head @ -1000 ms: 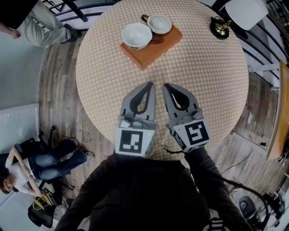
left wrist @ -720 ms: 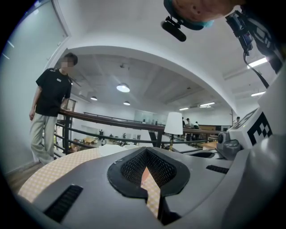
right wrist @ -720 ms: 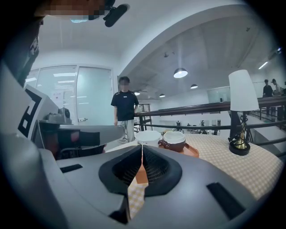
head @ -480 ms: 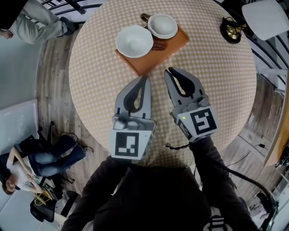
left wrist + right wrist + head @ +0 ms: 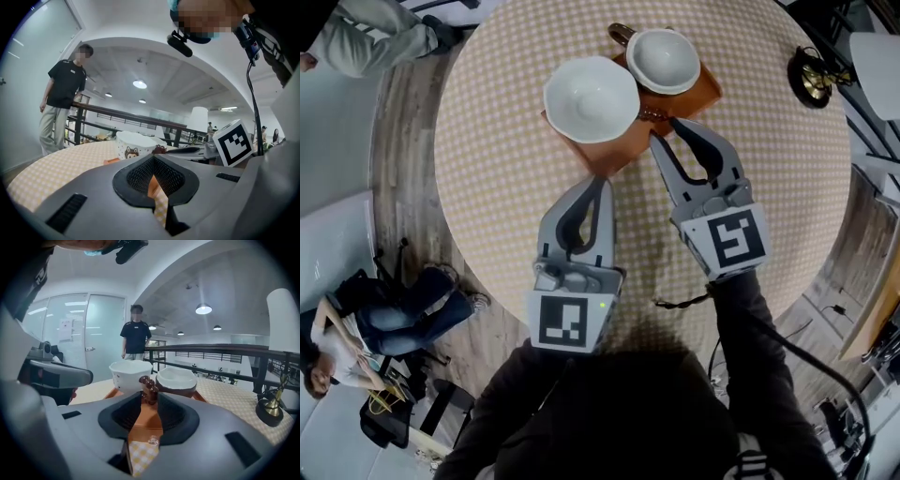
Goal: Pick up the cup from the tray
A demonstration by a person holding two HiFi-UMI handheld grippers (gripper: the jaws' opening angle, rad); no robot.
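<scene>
Orange tray (image 5: 705, 91) within reach
Right tongs (image 5: 665, 131) just parted, empty, ready for cup (image 5: 663, 61); left tongs (image 5: 602, 184) closed, empty.

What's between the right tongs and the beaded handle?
Only bare tray, in the right gripper view. The right tongs have just been opening, nothing between them, the handle just ahead.

No words, brands or numbers legible anywhere.
Black-and-white square code marker (image 5: 565, 321) on cube of left tool (image 5: 602, 181); second marker (image 5: 733, 239), same kind, on cube of right tool (image 5: 665, 131).
Brown cartoon animal face printed on near side of white cup (image 5: 136, 143).
Paper sheets (image 5: 65, 329) on glass wall (image 5: 101, 329), far left: print too small.
Small chest print on bystander's black shirt (image 5: 65, 84): illegible.
</scene>
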